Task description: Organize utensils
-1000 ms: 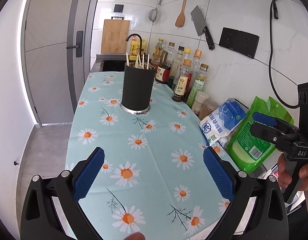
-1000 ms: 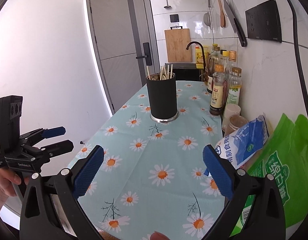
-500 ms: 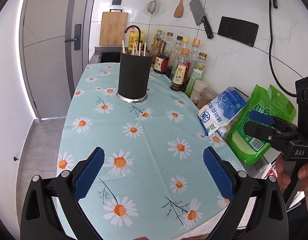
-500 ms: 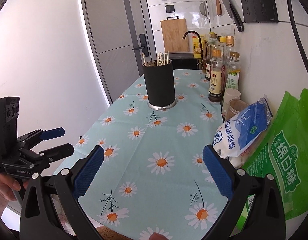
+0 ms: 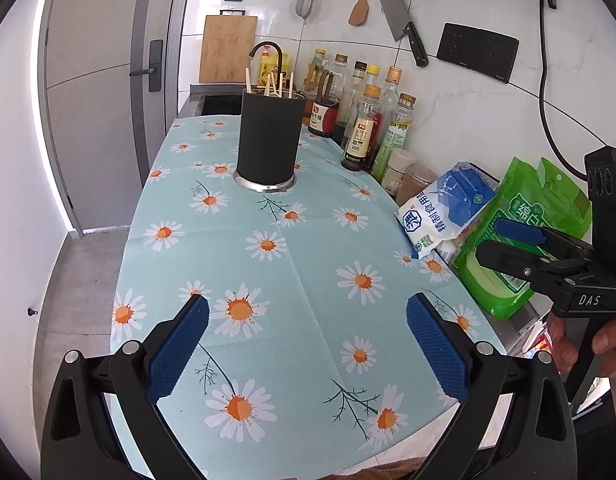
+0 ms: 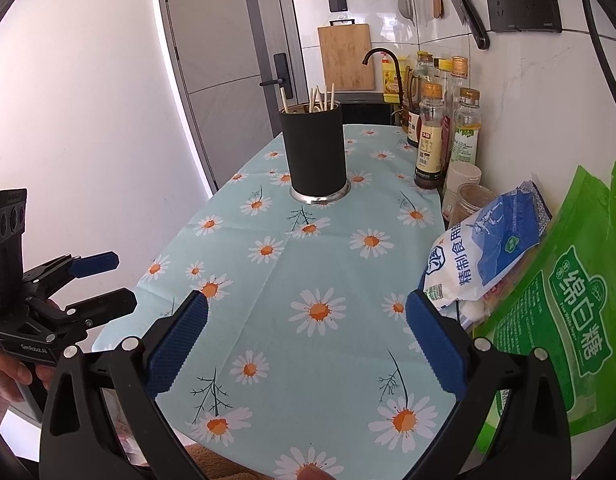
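A black cylindrical utensil holder [image 5: 269, 140] stands upright on the daisy-print tablecloth [image 5: 300, 264], toward the far end. Several pale wooden utensil handles [image 5: 270, 82] stick out of its top. The holder also shows in the right wrist view [image 6: 314, 152]. My left gripper [image 5: 308, 344] is open and empty above the near end of the cloth. My right gripper [image 6: 304, 336] is open and empty, also over the near end. Each gripper shows in the other's view: the right one [image 5: 512, 246] at the right, the left one [image 6: 100, 284] at the left.
Several sauce bottles [image 5: 372, 120] and small jars [image 5: 416, 178] line the right wall. A blue-white salt bag [image 5: 444, 208] and a green sugar bag [image 5: 524, 240] lie at the right edge. A sink with a black tap [image 5: 268, 50] is behind the holder. The floor drops off at left.
Both grippers have pulled back and risen from the holder, which now looks smaller and farther. Both stay open and empty.
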The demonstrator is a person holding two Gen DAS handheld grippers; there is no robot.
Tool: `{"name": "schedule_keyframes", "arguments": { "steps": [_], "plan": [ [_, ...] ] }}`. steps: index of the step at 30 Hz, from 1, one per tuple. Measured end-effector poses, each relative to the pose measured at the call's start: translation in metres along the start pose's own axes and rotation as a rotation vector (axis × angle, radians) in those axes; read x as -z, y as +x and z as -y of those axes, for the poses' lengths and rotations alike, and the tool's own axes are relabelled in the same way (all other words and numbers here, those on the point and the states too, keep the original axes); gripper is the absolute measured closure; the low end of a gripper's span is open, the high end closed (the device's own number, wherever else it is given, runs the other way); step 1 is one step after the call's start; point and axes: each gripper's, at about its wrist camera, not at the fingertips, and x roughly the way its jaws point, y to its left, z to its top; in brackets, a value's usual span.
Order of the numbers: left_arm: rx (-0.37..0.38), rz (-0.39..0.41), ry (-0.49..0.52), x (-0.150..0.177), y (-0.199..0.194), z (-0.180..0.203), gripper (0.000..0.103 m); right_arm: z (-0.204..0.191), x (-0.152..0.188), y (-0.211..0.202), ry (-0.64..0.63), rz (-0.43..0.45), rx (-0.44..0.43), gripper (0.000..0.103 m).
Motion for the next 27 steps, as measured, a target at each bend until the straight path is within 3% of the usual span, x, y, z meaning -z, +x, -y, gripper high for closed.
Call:
{"name": "schedule_keyframes", "arguments": {
  "steps": [27],
  "plan": [
    [-0.012,-0.014,-0.016,-0.0012,-0.0026,0.0017,0.006,-0.0001,0.0041,-0.0007,-0.014,-0.019,-0.006,0.005]
  ]
}}
